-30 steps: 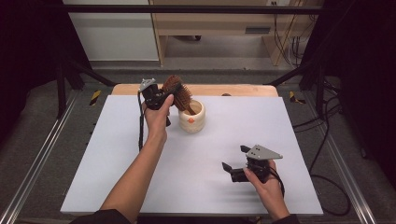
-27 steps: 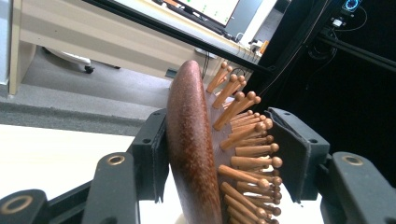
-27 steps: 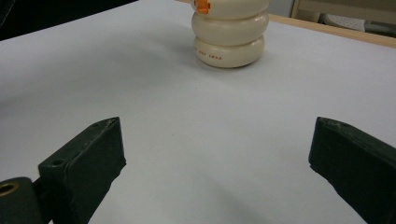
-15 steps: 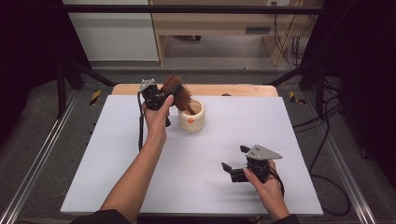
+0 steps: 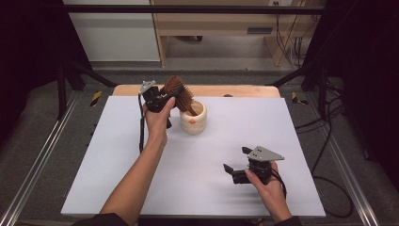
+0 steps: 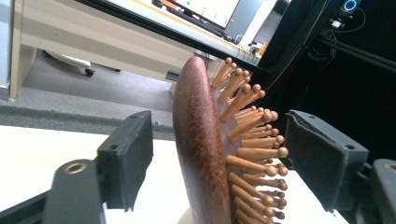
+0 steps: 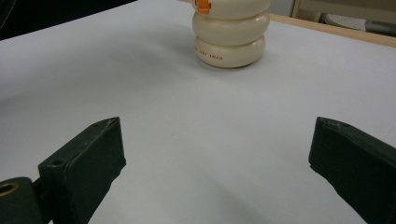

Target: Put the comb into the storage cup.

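At table's far edge: left gripper [image 6: 212,154] jaws have just been opening, both pads now clear of dark brown wooden paddle hairbrush [image 5: 179,92] | brush: peg bristles, head up, handle inside cream ribbed ceramic cup [image 5: 194,118] | right gripper [image 7: 215,163] jaws wide apart, nothing between, hands unmoved.

Lab or recording room, not a home. Bench [image 5: 141,188] covered with a plain white sheet, standing inside a black metal frame [image 5: 188,8] with dark drapes at both sides. Loose cables [image 5: 324,136] across grey carpet. Hazard-striped tape [image 5: 96,97] on the floor. Monitor [image 6: 210,8] on a desk behind.
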{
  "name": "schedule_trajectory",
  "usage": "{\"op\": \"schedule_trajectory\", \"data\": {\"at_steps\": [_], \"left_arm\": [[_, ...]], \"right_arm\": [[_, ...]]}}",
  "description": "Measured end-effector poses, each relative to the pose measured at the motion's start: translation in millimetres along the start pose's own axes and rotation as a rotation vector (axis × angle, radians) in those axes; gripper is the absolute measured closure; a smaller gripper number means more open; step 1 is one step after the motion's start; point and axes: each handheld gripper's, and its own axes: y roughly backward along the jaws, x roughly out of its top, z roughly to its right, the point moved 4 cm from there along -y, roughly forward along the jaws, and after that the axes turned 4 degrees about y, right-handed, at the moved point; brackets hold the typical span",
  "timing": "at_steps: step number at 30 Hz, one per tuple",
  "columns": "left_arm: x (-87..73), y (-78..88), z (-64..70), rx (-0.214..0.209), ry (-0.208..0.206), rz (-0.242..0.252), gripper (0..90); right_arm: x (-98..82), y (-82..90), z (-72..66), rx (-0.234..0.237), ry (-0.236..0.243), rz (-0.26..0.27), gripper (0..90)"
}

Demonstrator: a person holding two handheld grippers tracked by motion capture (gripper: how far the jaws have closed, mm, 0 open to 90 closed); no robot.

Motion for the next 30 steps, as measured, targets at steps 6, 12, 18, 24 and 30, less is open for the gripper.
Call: {"op": "schedule_trajectory", "data": {"at_steps": [6, 12, 18, 24, 30], "left_arm": [[-0.9, 3.9, 2.1, 0.014, -0.009, -0.006, 14.1], [-2.4, 7.0, 6.3, 0.017, -0.039, -0.021, 6.0], [-7.3, 12.7, 7.9, 0.027, -0.061, -0.027, 3.9], [-8.7, 15.5, 11.8, 0.028, -0.077, -0.024, 4.0], [-7.0, 17.8, 14.0, 0.029, -0.085, -0.014, 4.0]], "right_arm": [[0.0, -0.3, -0.1, 0.001, -0.007, 0.003, 4.1], [-0.2, -1.2, 0.0, 0.006, -0.007, 0.003, 4.1], [-0.2, -1.4, -0.9, 0.010, -0.007, 0.006, 4.0], [-0.4, -0.5, 0.3, 0.010, -0.010, 0.006, 4.0], [-0.4, -0.3, -0.1, 0.010, -0.005, 0.007, 4.1]]}}
